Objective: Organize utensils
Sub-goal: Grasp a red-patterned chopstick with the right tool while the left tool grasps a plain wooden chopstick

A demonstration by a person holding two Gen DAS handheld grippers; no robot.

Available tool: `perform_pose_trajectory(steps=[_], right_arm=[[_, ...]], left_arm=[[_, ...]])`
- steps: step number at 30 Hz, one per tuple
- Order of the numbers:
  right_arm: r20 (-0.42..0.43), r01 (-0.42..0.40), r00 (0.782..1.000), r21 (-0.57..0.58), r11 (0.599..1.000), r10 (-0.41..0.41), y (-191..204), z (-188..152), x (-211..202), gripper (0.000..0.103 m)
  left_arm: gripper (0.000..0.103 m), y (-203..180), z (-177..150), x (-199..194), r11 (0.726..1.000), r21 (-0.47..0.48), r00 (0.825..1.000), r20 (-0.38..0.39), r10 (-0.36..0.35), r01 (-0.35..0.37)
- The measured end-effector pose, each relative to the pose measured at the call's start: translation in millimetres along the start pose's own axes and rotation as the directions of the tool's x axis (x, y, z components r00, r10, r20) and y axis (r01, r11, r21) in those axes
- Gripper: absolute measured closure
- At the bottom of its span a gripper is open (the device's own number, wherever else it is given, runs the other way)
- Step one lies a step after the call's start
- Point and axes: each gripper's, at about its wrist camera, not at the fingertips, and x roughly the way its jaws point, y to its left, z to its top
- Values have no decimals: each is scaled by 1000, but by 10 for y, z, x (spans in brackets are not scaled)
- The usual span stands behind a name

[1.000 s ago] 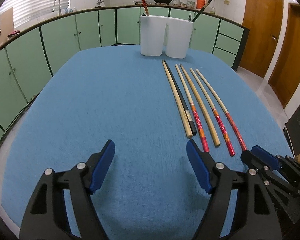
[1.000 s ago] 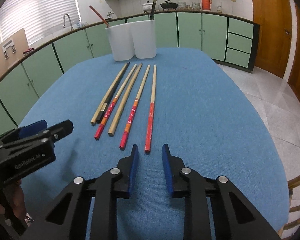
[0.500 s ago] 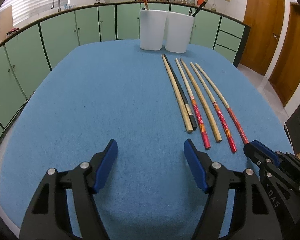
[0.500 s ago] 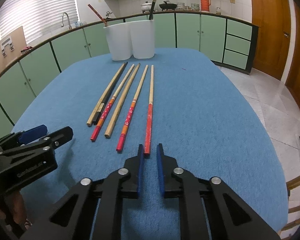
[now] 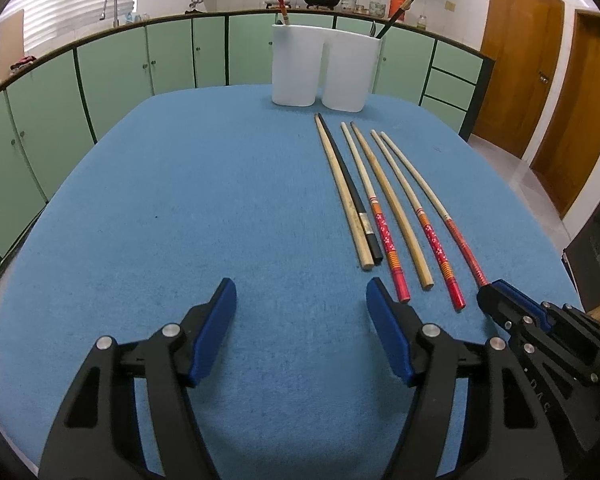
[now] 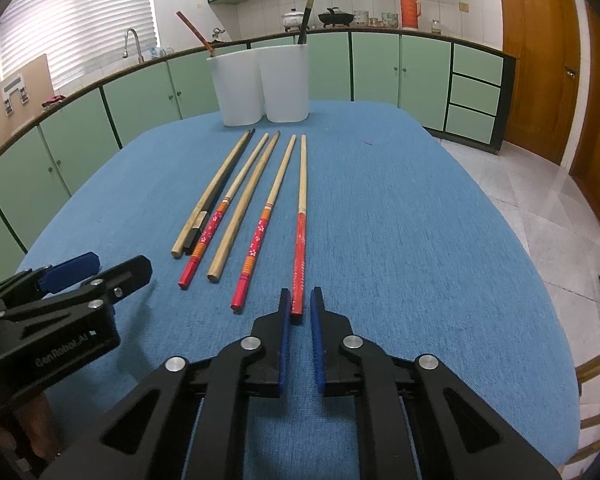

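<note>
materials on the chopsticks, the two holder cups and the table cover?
Chopsticks: mostly bare wood or bamboo by the pale matte grain; three have glossy red painted handles, one looks black lacquered. Holder cups: smooth white, slightly translucent, likely plastic. Table cover: blue woven fabric, matte, visible weave.

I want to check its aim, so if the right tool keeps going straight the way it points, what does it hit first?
The right tool would meet the red-handled chopstick first: its red end already sits in the narrow gap between the fingers. Contact isn't clear.

Table [image 5: 180, 200]: blue cloth top
On it: 6 chopsticks [image 6: 240, 208], 2 white holders [image 6: 260, 84] touching
</note>
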Motion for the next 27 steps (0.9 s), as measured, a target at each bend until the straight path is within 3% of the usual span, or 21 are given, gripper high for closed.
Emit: perform_pose_trajectory(steps=[16, 20, 24, 27], right_arm=[[-2, -25, 1000, 35, 999, 25, -110, 49, 4, 97], [-2, -26, 1000, 37, 999, 26, -111, 52, 11, 97], [-2, -25, 1000, 39, 999, 26, -113, 53, 14, 97], [-2, -25, 1000, 39, 999, 25, -120, 48, 8, 97]], left_arm=[[41, -200, 136, 237, 999, 37, 999, -32, 23, -22], [58, -188, 170, 255, 1000, 28, 999, -34, 13, -12], [92, -172, 178, 249, 999, 28, 999, -33, -18, 19], [97, -122, 180, 230, 999, 19, 999, -36, -37, 38]])
